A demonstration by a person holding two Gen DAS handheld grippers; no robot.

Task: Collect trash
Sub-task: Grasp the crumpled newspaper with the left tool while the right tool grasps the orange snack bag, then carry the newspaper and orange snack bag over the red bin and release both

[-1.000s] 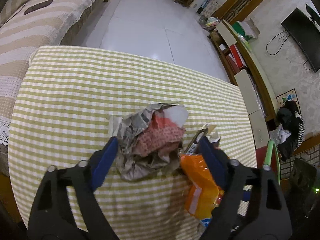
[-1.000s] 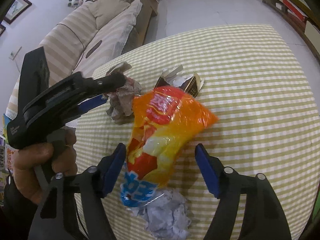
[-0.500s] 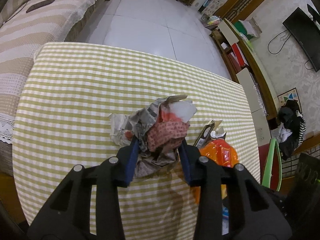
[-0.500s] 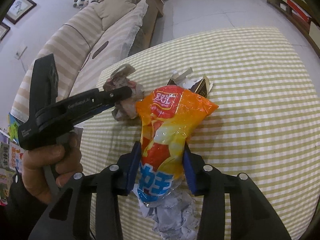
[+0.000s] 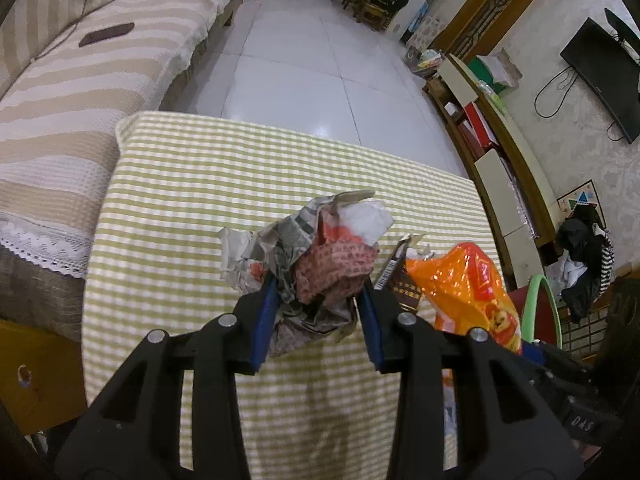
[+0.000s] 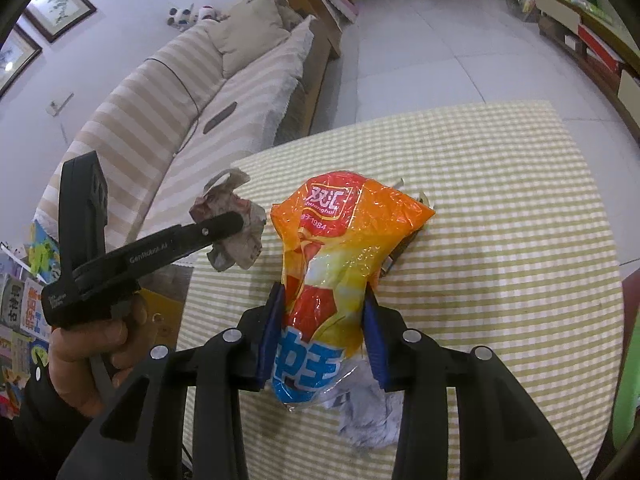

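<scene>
My left gripper [image 5: 316, 312] is shut on a crumpled newspaper wad [image 5: 316, 256], grey, red and white, held above the green-checked tablecloth [image 5: 192, 200]. From the right wrist view the same wad [image 6: 234, 224] hangs from the left gripper's black finger, with a hand on its handle. My right gripper [image 6: 324, 330] is shut on an orange snack bag [image 6: 340, 256] with a blue lower end, lifted off the table. That bag [image 5: 464, 292] also shows at the right of the left wrist view. A brown torn wrapper [image 5: 400, 276] lies on the cloth behind the bag.
A crumpled white paper ball [image 6: 368, 412] lies on the cloth [image 6: 520, 200] under the right gripper. A striped sofa [image 5: 80, 92] borders the table's left side. White tiled floor [image 5: 304, 80] lies beyond the far edge; shelves [image 5: 504, 168] and a green chair [image 5: 540, 308] stand to the right.
Both grippers went from open around their trash to shut on it. Then both rose, lifting the newspaper wad and the snack bag off the tablecloth.
</scene>
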